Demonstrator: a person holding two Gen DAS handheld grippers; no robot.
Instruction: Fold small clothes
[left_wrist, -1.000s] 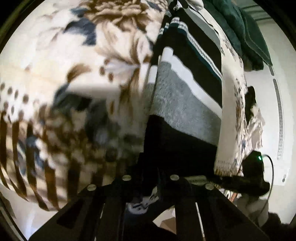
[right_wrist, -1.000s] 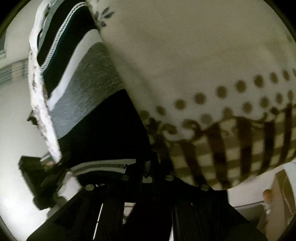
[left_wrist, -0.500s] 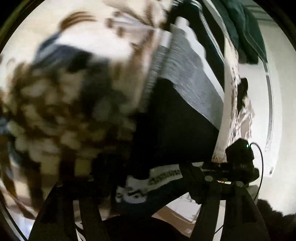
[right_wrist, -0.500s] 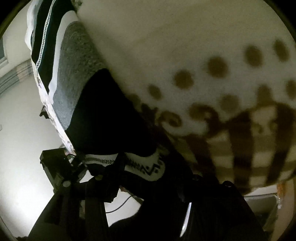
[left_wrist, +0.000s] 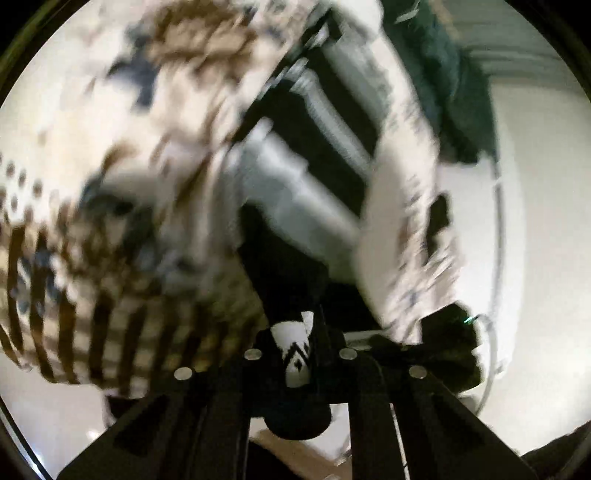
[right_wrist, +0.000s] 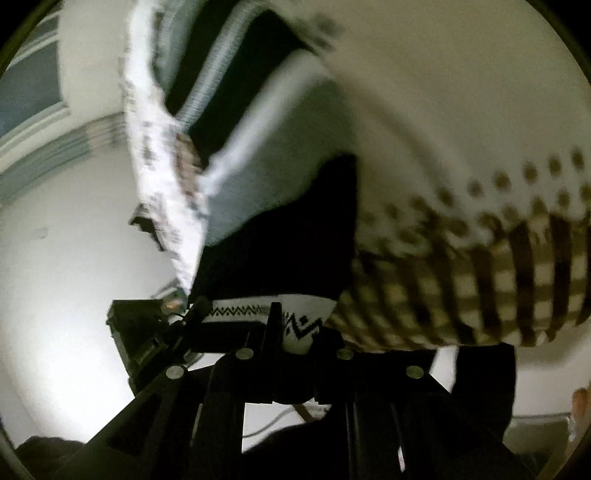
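A small knit garment (left_wrist: 295, 206) with black, grey and white stripes lies on a flower-patterned blanket (left_wrist: 122, 155). Its white hem with a black zigzag pattern is pinched in my left gripper (left_wrist: 297, 350), which is shut on it. In the right wrist view the same garment (right_wrist: 280, 236) runs up the middle, and my right gripper (right_wrist: 295, 332) is shut on the zigzag hem at its other corner. Both views are blurred by motion.
The blanket's checked brown border (right_wrist: 461, 288) hangs at the bed edge. A dark green cloth (left_wrist: 443, 74) lies at the far end of the bed. The other gripper's black body (left_wrist: 443, 339) shows at the right; it also shows in the right wrist view (right_wrist: 140, 332).
Both grippers opened at the hem half a second ago and are now shut on it. The hem's zigzag band has come up between the fingers, and both views have swung.
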